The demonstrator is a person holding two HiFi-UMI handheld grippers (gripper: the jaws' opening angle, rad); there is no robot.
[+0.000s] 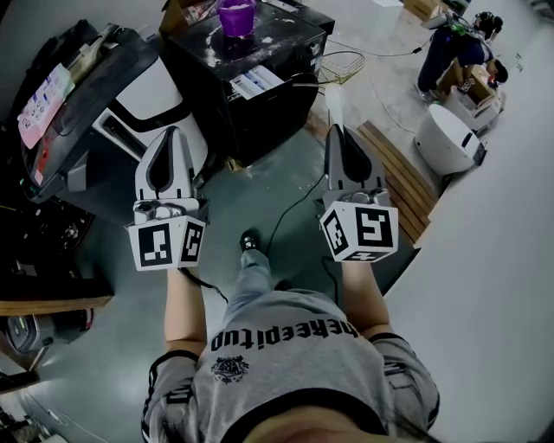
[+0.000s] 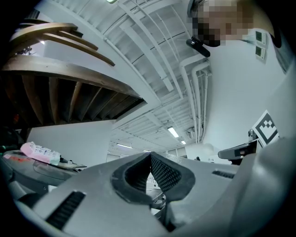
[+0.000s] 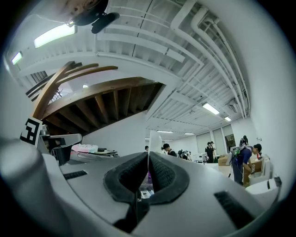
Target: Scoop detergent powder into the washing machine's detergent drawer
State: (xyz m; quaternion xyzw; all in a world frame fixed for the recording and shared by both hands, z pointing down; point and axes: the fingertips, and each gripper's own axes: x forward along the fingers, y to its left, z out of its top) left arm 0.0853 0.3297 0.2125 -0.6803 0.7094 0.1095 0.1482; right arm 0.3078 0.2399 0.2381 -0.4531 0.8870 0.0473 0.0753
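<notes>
A black washing machine point(image 1: 260, 112) stands ahead, its top dusted with white powder. A purple cup point(image 1: 236, 16) sits on that top. A white and blue drawer point(image 1: 256, 82) juts from the machine's front upper edge. My right gripper point(image 1: 336, 130) point(image 3: 148, 155) is shut on a thin white scoop handle point(image 1: 334, 105) point(image 3: 155, 141), which sticks out past the jaws, a little short of the machine's right corner. My left gripper point(image 1: 170, 131) point(image 2: 150, 155) is shut with nothing in it, and hangs left of the machine. Both point forward at about waist height.
A white and black appliance point(image 1: 143, 104) with a dark lid stands at the left, with a pink packet point(image 1: 43, 104) on it. A wire basket point(image 1: 343, 63), wooden planks point(image 1: 398, 177) and a white round appliance point(image 1: 448, 138) lie to the right. A person point(image 1: 454, 43) bends over boxes far right.
</notes>
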